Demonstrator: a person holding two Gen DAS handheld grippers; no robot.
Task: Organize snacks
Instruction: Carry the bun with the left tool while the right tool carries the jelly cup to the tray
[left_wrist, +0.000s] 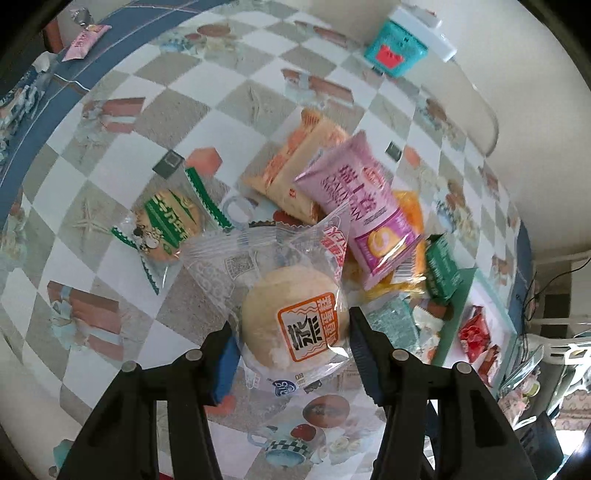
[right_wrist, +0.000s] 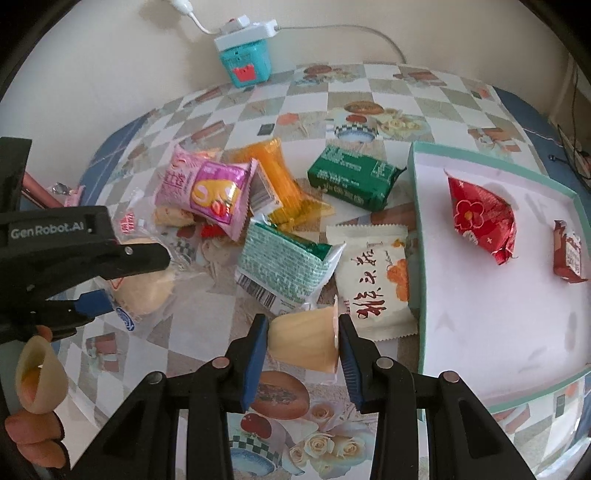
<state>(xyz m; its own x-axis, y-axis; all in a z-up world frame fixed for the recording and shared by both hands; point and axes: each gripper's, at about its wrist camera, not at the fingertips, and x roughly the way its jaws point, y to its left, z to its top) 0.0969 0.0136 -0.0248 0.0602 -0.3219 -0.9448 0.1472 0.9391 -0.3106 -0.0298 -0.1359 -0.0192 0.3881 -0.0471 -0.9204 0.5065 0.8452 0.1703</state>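
Jelly cup (right_wrist: 306, 338) between released right claw (right_wrist: 301, 349); "GenRobot.AI" left claw (left_wrist: 290, 347) released around bun (left_wrist: 293, 325).

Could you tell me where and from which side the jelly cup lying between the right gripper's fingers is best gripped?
Grip the jelly cup across its length, one pad on the narrow base, the other on the wide lid end, coming from the near side as the right gripper now does. It lies on its side, so those flat ends face the fingers; the tapered wall would probably slip.
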